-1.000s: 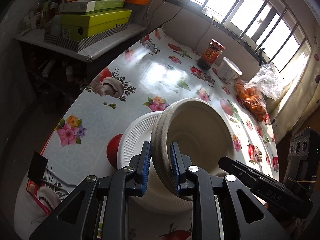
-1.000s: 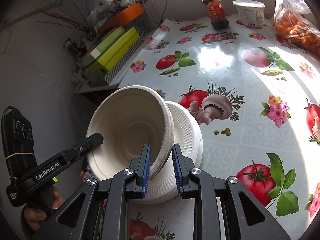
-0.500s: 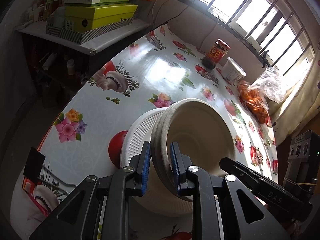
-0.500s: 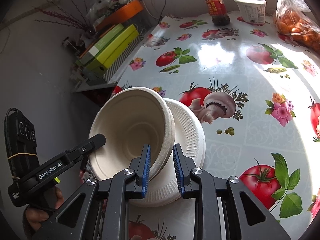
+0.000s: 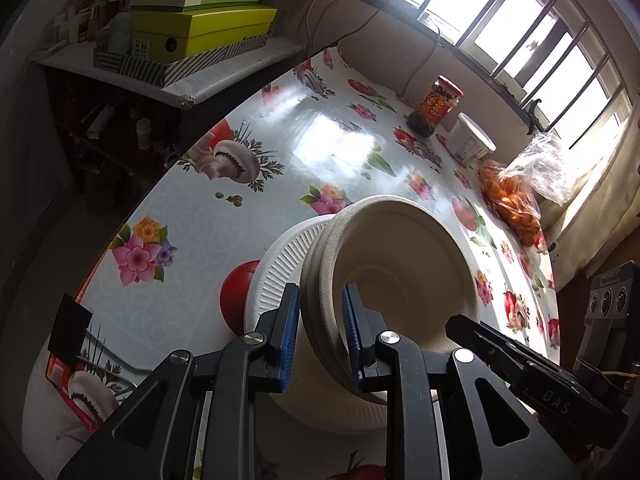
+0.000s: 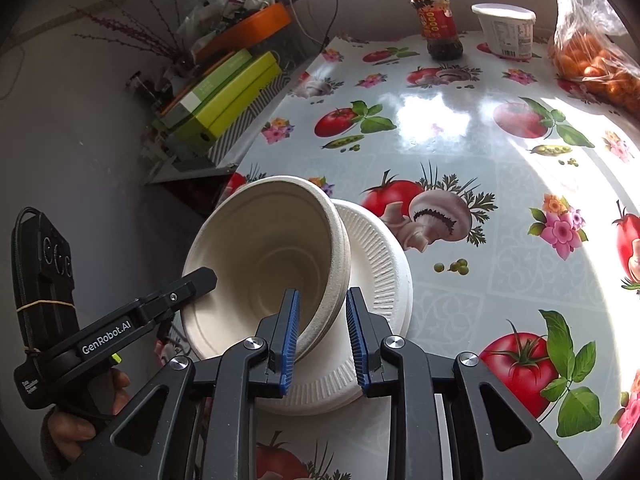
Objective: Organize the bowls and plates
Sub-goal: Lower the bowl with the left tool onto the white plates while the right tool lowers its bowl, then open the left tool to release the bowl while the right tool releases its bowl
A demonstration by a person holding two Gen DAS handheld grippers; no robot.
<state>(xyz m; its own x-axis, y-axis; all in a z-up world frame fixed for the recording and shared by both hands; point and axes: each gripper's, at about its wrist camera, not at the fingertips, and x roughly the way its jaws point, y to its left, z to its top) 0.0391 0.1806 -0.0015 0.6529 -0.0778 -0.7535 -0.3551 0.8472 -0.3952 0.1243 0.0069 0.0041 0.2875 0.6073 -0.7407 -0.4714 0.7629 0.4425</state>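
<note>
Stack of pulp bowls (image 5: 400, 280) sits tilted on the ribbed foam plates (image 5: 280, 272), near table edge. Left gripper (image 5: 320, 336) just eased wider, loose round rim; right gripper (image 6: 322, 334) pinching opposite rim. Release slow & let stack settle level

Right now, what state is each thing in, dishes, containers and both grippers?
Stack of beige paper bowls: nested, tilted over the plates.
Stack of white ribbed paper plates: flat on the table.
Red-labelled glass jar: upright, lid on.
White plastic tub: upright, lid on.
Left gripper: jaws just been opening, bowl rim between them.
Right gripper: jaws shut on the bowl rim.
</note>
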